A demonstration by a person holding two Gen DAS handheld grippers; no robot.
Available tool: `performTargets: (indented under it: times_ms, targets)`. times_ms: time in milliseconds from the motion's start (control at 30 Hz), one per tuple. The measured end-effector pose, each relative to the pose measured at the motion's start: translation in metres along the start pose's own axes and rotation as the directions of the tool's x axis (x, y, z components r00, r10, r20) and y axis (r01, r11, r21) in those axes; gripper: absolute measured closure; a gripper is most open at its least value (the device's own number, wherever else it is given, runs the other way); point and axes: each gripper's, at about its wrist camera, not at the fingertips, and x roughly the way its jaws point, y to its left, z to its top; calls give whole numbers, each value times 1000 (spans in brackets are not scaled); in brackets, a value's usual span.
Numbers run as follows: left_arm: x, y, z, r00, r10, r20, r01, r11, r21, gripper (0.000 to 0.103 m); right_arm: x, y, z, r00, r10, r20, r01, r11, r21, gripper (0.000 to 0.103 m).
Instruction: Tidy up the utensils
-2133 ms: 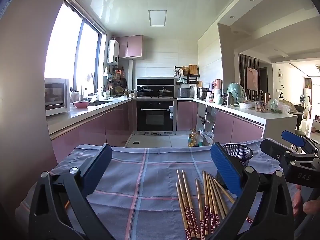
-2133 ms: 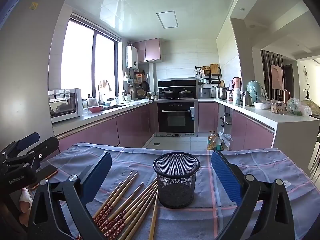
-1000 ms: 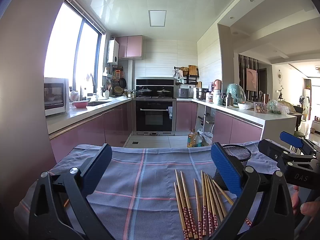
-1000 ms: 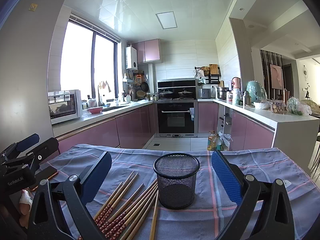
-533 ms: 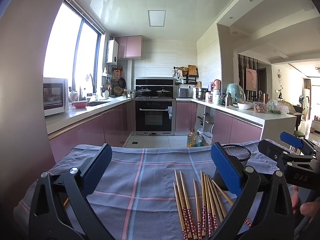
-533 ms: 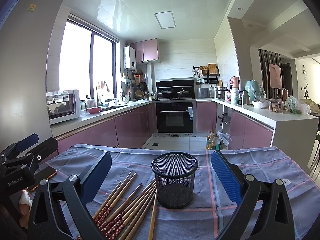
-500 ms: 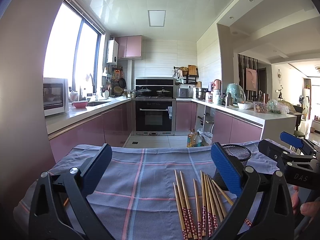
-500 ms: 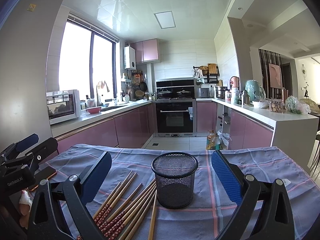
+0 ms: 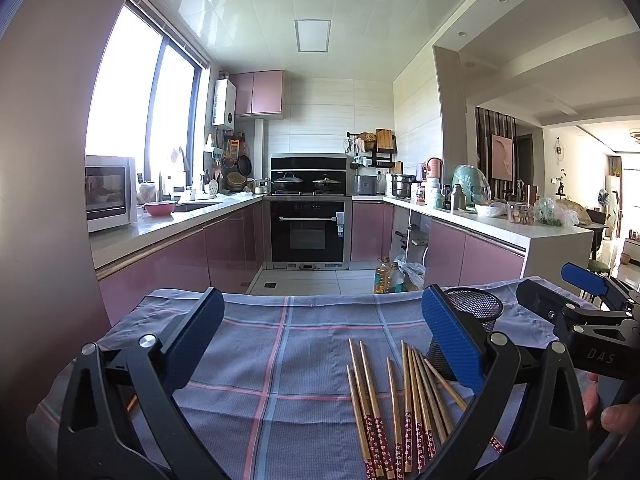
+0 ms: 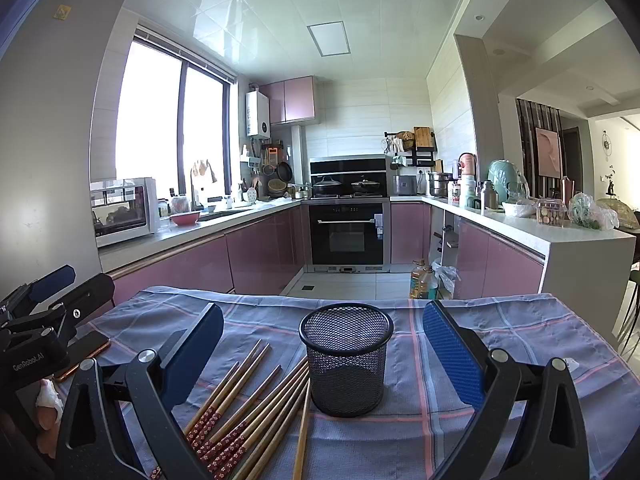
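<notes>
far left, at the table edge in the right wrist view: a phone (image 10: 82,354) lying flat on the checked tablecloth (image 10: 500,332), partly under the left gripper (image 10: 44,292). left gripper (image 9: 320,344) held above the cloth with jaws spread wide, nothing between the blue pads (image 9: 450,336); bare cloth under its left half. further right, a loose fan of wooden chopsticks (image 9: 396,404) lying flat on the cloth, patterned red ends toward the near edge, plain tips pointing away toward the kitchen. seen from the right wrist, the same chopsticks (image 10: 248,408) slanting up toward the holder, several tips touching or just beside its base. next, the black mesh holder (image 10: 346,364) standing upright on the cloth, empty as far as visible; in the left wrist view half hidden behind the right pad, only the rim (image 9: 476,306) showing. right gripper (image 10: 324,354) also spread wide, gripping nothing, framing the holder between its fingers without touching it. far right in the left wrist view: the right gripper's body (image 9: 580,316) and a fingertip (image 9: 618,418) of the person on its handle.
</notes>
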Motion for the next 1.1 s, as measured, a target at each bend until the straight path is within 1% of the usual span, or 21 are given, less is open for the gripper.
performTargets:
  times_ms: [500, 1100]
  targets:
    - [0, 0, 0, 1000, -2, -2, 2, 1000, -1, 6, -2, 4, 0, 1000, -14, 10, 14, 1000, -16, 6]
    - [0, 0, 0, 1000, -2, -1, 2, 1000, 0, 6, -4, 4, 2, 1000, -12, 21, 12, 1000, -17, 6]
